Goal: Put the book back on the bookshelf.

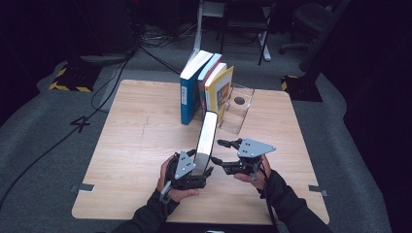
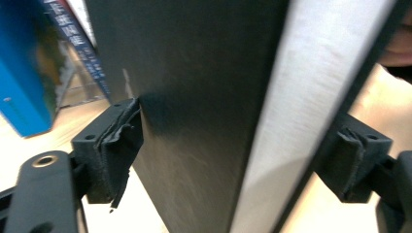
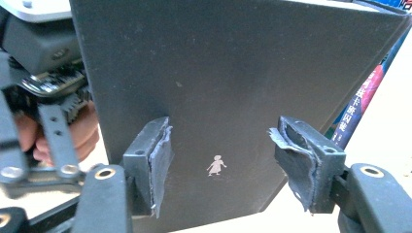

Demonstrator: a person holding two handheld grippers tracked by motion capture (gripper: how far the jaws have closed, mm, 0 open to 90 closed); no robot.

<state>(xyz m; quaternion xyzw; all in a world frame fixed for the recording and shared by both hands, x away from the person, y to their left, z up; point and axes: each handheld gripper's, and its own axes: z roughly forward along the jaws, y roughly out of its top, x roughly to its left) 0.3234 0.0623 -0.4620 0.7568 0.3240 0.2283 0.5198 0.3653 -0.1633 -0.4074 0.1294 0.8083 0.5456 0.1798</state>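
Note:
A dark-covered book (image 1: 206, 138) stands on its edge near the table's middle, white page edge up, leaning towards the row of books behind. My left gripper (image 1: 197, 171) straddles its near end. In the left gripper view the book (image 2: 209, 97) sits between the jaws; the left pad (image 2: 119, 145) is against the cover, the right pad (image 2: 352, 162) stands slightly off, so this gripper (image 2: 235, 153) is open. My right gripper (image 1: 219, 152) is open just right of the book, and its jaws (image 3: 228, 167) face the dark cover (image 3: 233, 82) without pressing it.
A blue book (image 1: 187, 92), a red one (image 1: 208, 77) and a yellow one (image 1: 218, 90) stand upright at the back of the wooden table (image 1: 141, 141). A clear plastic bookend (image 1: 239, 110) stands to their right. Dark floor and cables surround the table.

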